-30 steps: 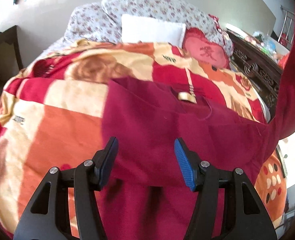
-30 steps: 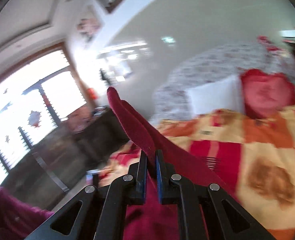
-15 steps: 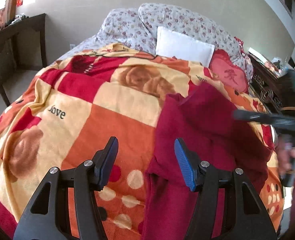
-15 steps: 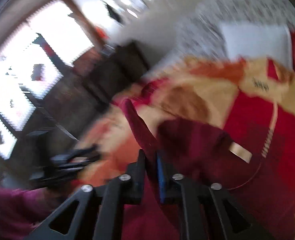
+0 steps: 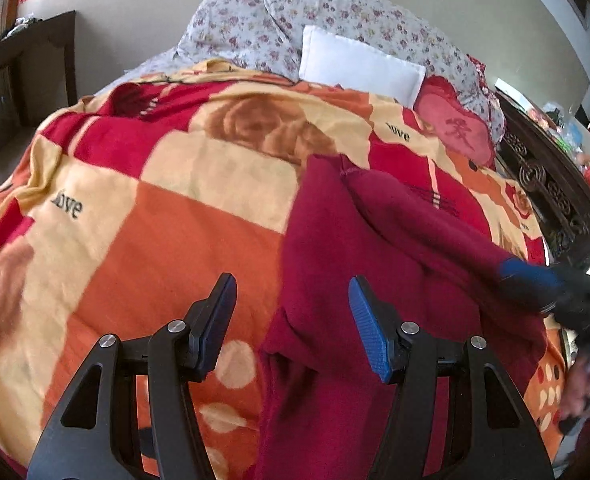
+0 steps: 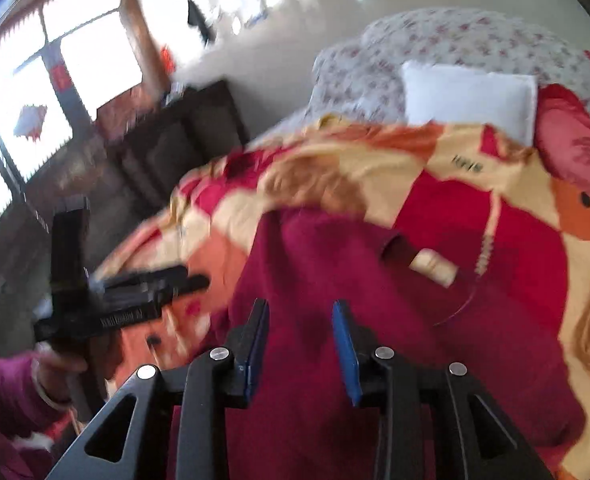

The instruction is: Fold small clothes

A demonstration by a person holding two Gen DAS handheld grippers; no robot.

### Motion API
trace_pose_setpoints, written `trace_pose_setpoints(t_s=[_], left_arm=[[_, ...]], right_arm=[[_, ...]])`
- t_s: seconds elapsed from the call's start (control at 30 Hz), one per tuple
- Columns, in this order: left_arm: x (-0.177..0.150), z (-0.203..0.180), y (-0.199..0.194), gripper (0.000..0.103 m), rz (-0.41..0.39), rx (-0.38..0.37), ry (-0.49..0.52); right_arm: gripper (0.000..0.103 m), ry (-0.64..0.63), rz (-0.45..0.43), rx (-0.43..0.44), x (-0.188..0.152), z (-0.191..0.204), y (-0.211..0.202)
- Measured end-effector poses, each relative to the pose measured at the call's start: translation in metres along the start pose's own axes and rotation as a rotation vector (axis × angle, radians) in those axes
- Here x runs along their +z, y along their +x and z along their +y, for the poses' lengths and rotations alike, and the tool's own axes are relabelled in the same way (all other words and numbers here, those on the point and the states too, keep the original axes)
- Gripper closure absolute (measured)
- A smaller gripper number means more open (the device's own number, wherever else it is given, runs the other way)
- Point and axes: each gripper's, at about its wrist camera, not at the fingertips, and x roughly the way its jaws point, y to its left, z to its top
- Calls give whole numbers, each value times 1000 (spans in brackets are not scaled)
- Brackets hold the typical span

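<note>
A dark red garment lies on the patterned blanket, with one part folded across its body; it also shows in the right wrist view, with a tan neck label. My left gripper is open and empty, just above the garment's left edge. My right gripper is open and empty over the garment's middle; it also shows at the garment's right side in the left wrist view. The left gripper also shows in the right wrist view, left of the garment.
A white pillow, floral pillows and a red heart cushion lie at the bed's head. A dark carved cabinet stands at the right, a dark desk at the left. Windows are beyond the desk.
My right gripper carried the sleeve down across the garment, then opened and let it go. My left gripper stayed open and shifted left.
</note>
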Motion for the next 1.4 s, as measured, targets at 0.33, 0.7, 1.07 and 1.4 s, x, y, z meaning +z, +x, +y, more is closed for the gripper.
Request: trace_pose_setpoints(t_s=[0.33, 0.7, 1.07, 1.4], left_arm=[[-2, 14, -8, 45, 4, 19, -2], [8, 27, -29, 45, -59, 18, -43], [4, -5, -23, 45, -37, 2, 32], [-5, -6, 5, 45, 20, 15, 8]], right_arm=[[72, -50, 48, -193, 2, -13, 58], [96, 9, -65, -64, 12, 1, 1], [93, 143, 7, -2, -50, 34, 6], [48, 253, -88, -429, -133, -33, -118]])
